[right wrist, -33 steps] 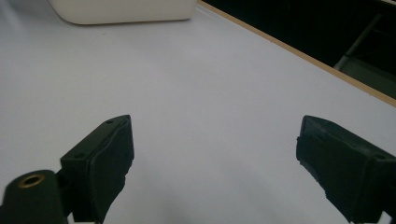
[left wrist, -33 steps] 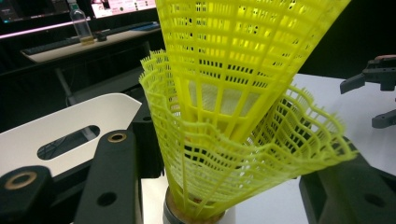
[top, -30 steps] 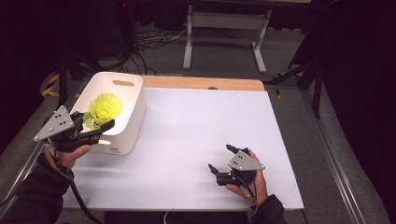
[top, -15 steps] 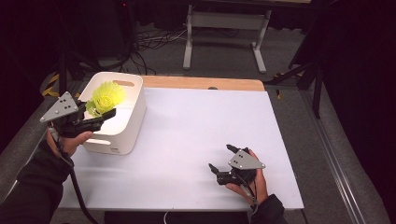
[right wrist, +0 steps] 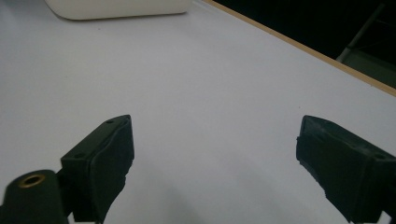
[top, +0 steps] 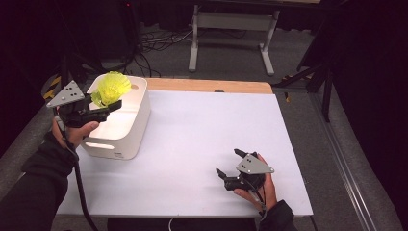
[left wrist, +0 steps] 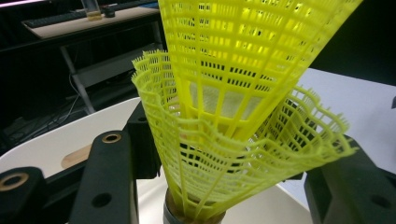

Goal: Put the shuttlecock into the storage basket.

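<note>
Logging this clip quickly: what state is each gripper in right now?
Left gripper: shut on the nested yellow plastic mesh shuttlecocks, lifted above the white plastic bin.
Right gripper: open, holding nothing, low over the white table.

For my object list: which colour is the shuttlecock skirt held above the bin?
Bright yellow mesh shuttlecock skirt, clearest in the left gripper view.
</note>
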The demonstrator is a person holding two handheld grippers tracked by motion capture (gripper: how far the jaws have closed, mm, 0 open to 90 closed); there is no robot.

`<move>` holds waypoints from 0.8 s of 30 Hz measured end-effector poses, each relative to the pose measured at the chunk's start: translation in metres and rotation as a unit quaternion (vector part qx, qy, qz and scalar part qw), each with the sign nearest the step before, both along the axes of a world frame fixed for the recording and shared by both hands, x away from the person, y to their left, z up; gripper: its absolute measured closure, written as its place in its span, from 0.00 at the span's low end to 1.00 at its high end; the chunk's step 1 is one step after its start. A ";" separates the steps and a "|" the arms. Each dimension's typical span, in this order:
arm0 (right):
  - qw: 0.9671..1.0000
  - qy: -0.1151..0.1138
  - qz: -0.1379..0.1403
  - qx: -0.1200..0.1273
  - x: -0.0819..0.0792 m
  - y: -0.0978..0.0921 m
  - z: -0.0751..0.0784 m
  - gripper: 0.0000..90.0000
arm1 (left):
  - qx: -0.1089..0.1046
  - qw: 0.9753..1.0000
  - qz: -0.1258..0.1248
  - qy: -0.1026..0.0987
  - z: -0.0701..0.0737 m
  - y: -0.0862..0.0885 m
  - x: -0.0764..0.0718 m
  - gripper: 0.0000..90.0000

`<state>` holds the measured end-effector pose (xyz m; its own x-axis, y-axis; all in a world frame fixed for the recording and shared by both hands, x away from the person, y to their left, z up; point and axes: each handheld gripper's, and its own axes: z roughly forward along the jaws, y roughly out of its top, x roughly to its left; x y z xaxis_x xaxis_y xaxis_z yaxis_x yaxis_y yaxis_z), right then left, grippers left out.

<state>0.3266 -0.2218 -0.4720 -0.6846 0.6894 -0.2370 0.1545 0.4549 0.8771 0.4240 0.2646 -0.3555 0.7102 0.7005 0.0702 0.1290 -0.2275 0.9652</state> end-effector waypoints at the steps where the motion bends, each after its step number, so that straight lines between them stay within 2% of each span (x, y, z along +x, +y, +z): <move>1: 1.000 0.000 0.001 -0.001 0.000 0.000 0.000 0.14 | 0.008 1.000 0.001 0.003 0.000 -0.001 0.003 0.52; 4: 1.000 0.001 0.004 -0.004 0.000 0.001 -0.001 0.14 | 0.025 1.000 0.002 0.012 0.002 -0.005 0.010 0.51; 5: 1.000 0.002 0.005 -0.004 0.000 0.001 -0.001 0.14 | 0.022 1.000 0.001 0.014 0.002 -0.006 0.011 0.51; 9: 1.000 0.005 0.006 -0.004 0.000 0.001 -0.001 0.14 | 0.031 0.999 0.006 0.020 0.004 -0.007 0.020 0.51; 15: 1.000 0.002 0.009 -0.008 0.000 0.002 -0.001 0.14 | 0.033 0.998 0.019 0.041 0.004 -0.003 0.041 0.52; 24: 1.000 0.001 0.013 -0.015 0.003 0.002 -0.001 0.14 | 0.061 0.994 0.044 0.084 -0.008 0.002 0.072 0.52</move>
